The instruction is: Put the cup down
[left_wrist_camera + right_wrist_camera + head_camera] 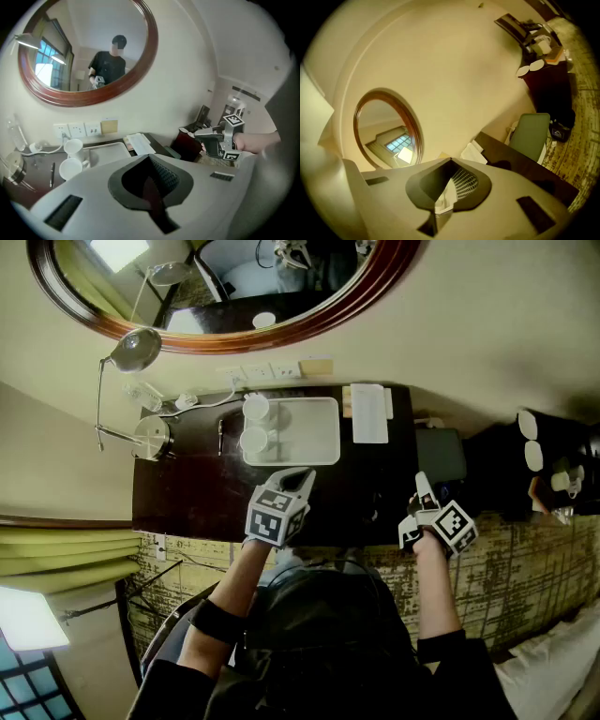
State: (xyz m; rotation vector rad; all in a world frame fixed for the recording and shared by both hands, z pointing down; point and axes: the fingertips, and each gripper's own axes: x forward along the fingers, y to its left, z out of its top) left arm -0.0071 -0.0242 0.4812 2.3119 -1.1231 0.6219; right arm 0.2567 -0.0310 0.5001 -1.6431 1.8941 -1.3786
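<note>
Tongs (304, 476) (423, 482) (two, closed), two cups (255, 407) (253, 440)

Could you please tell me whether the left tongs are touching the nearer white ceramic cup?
Apart. The head view shows a plain gap of white tray between the shut left tongs and the nearer white ceramic cup.

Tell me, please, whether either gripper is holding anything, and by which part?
Nothing is held: the left gripper and the right gripper are both shut and empty; the two cups sit on the tray.

Dark desk (197, 495) with white tray (319, 433), papers (369, 414), pen (220, 437), lamp base (152, 438).
</note>
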